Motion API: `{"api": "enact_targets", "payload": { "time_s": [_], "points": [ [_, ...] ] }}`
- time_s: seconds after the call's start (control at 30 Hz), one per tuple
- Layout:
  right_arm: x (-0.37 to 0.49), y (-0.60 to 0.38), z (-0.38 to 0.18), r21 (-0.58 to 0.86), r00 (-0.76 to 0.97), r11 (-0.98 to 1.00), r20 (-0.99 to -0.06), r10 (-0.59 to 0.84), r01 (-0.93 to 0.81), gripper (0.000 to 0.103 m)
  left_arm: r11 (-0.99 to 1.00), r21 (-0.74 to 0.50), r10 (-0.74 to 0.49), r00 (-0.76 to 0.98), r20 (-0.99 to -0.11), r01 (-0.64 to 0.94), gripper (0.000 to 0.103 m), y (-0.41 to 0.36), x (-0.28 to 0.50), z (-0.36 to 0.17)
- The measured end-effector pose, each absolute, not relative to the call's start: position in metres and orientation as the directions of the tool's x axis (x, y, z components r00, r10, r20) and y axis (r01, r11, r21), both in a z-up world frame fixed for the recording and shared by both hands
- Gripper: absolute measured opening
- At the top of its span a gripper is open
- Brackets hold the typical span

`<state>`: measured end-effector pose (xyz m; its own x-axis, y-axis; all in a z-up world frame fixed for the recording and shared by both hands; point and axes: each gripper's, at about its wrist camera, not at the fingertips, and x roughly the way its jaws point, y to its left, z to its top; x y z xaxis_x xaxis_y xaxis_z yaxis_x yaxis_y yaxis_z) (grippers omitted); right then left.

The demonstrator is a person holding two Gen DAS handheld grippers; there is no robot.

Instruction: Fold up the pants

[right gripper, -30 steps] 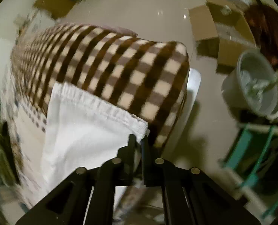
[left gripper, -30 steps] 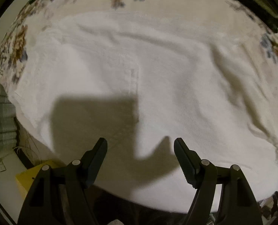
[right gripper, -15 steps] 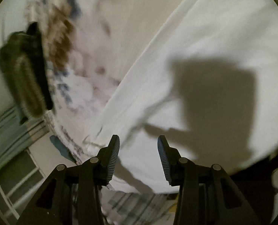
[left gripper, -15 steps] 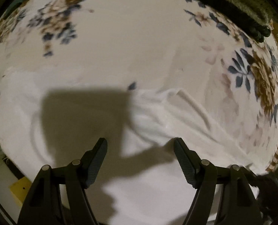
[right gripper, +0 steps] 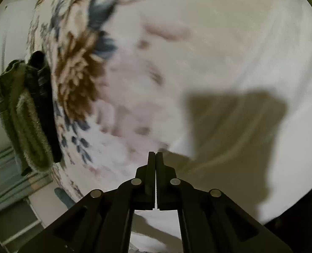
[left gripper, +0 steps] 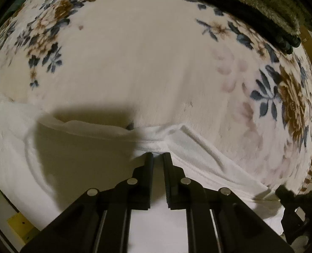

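White pants (left gripper: 75, 154) lie flat on a cream floral blanket (left gripper: 135, 63). In the left wrist view my left gripper (left gripper: 158, 155) is shut on the pants' far edge, where the cloth bunches between the fingers. In the right wrist view the pants (right gripper: 261, 80) fill the right side, and my right gripper (right gripper: 156, 154) is closed at the pants' edge over the blanket (right gripper: 113, 109); cloth shows under the fingers. The right gripper's body shows at the lower right of the left wrist view (left gripper: 293, 210).
A folded pile of dark and olive fuzzy clothes (left gripper: 250, 6) lies at the blanket's far edge; it also shows in the right wrist view (right gripper: 27, 116). A yellow object (left gripper: 19, 223) sits on the floor at the lower left.
Both grippers were open half a second ago and have closed on the pants' edge. The left one moved forward to the bunched hem.
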<state>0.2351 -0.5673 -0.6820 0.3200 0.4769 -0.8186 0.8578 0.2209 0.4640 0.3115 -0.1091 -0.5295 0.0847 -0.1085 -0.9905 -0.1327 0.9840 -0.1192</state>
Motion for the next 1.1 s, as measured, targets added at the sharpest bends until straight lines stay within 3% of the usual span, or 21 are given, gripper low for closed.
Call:
{"api": "enact_targets", "payload": {
  "time_s": [0.13,0.2,0.27,0.47,0.57,0.63,0.8,0.87,0.97,1.03,1.1],
  "points": [
    [0.264,-0.553,-0.672,0.513,0.156,0.503,-0.791,0.592,0.695,0.004,0.987,-0.118,-0.11,0.082,-0.991,-0.112,0.007,-0.11,0.319,-0.529],
    [0.277,-0.531,-0.662,0.454,0.018,0.742,-0.858,0.513,0.493,0.032,0.985,-0.134,-0.126,0.08,-0.989,-0.106,0.007,-0.111,0.328,-0.524],
    [0.283,-0.511,-0.658,0.409,-0.052,0.861,-0.895,0.443,0.302,0.045,0.98,-0.157,-0.151,0.062,-0.987,-0.118,0.008,-0.106,0.329,-0.523],
    [0.281,-0.477,-0.663,0.255,-0.169,0.951,-0.959,0.226,-0.176,0.05,0.95,-0.238,-0.24,0.012,-0.971,-0.204,0.009,-0.087,0.325,-0.535],
    [0.277,-0.475,-0.669,0.199,-0.175,0.937,-0.973,0.152,-0.287,0.047,0.956,-0.225,-0.223,0.03,-0.974,-0.189,0.008,-0.087,0.329,-0.538],
    [0.275,-0.483,-0.666,0.162,-0.133,0.936,-0.983,0.126,-0.314,0.001,0.962,-0.215,-0.211,0.044,-0.977,-0.169,0.007,-0.089,0.332,-0.538],
    [0.281,-0.517,-0.643,0.087,0.007,0.956,-0.996,0.092,-0.28,0.0,0.963,-0.227,-0.218,0.07,-0.973,-0.148,0.004,-0.093,0.347,-0.533],
    [0.287,-0.543,-0.634,0.128,0.015,0.965,-0.991,0.135,-0.228,0.0,0.962,-0.231,-0.224,0.063,-0.973,-0.144,0.004,-0.092,0.352,-0.529],
    [0.298,-0.569,-0.625,0.329,-0.063,0.926,-0.944,0.322,-0.188,0.001,0.971,-0.198,-0.188,0.082,-0.979,-0.132,0.006,-0.09,0.36,-0.513],
    [0.303,-0.575,-0.625,0.366,-0.12,0.911,-0.93,0.348,-0.191,0.012,0.973,-0.169,-0.158,0.079,-0.984,-0.158,0.006,-0.077,0.354,-0.505],
    [0.306,-0.57,-0.622,0.368,-0.119,0.899,-0.929,0.349,-0.237,0.045,0.973,-0.141,-0.128,0.078,-0.989,-0.181,0.008,-0.068,0.353,-0.498]
  ]
}}
